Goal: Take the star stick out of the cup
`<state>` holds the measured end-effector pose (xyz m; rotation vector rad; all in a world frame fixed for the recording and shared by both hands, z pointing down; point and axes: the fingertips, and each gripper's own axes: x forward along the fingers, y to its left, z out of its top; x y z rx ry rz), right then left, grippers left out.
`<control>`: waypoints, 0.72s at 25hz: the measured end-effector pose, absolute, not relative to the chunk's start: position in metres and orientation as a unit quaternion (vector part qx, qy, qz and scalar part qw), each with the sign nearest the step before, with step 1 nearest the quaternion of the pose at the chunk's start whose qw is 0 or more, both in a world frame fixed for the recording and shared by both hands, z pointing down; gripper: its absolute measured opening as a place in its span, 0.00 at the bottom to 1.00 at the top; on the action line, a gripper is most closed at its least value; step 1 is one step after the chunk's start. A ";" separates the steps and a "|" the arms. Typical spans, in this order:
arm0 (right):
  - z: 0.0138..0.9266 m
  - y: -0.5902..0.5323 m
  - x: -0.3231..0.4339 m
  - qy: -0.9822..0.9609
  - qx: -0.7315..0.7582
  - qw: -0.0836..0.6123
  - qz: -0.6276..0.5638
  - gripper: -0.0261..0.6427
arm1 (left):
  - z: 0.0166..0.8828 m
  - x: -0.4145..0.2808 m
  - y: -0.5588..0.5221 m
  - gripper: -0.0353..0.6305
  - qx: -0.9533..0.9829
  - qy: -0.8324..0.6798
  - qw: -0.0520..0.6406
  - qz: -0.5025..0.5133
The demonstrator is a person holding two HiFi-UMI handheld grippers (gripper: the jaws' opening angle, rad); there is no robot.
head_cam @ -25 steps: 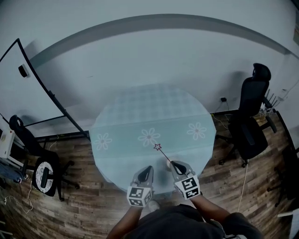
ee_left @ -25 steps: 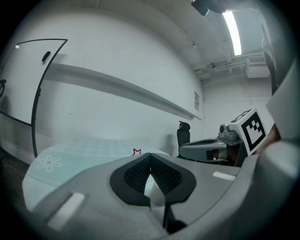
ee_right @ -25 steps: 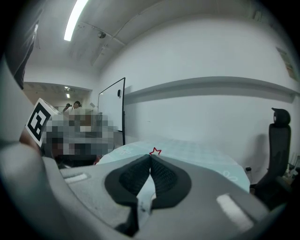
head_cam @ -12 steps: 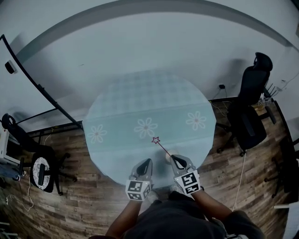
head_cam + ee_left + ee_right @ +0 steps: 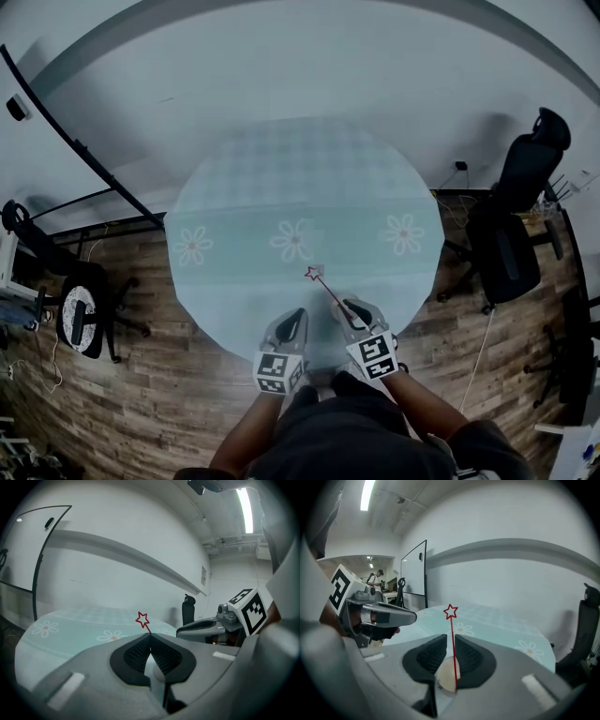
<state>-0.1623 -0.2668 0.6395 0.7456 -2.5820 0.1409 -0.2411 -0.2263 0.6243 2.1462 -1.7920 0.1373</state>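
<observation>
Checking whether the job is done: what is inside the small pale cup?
A thin red star-topped stick stands in the small pale cup, upright between the right gripper's parted jaws. The cup's bottom and the stick's lower end are hidden behind that gripper.

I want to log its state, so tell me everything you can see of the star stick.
The star stick is a thin red rod topped by an open outlined star. It rises from the pale cup, passing between the narrowly parted jaws of the right tool, over the flowered table.
</observation>
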 end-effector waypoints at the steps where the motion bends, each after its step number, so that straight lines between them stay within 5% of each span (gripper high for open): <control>1: 0.643 -0.269 -0.164 -0.934 0.268 0.227 0.056 0.12 | 0.627 -0.246 -0.227 0.06 0.750 -0.637 0.172 0.048; 18: 0.683 -0.292 -0.197 -0.932 0.212 0.288 0.066 0.18 | 0.658 -0.269 -0.231 0.06 0.702 -0.680 0.206 0.048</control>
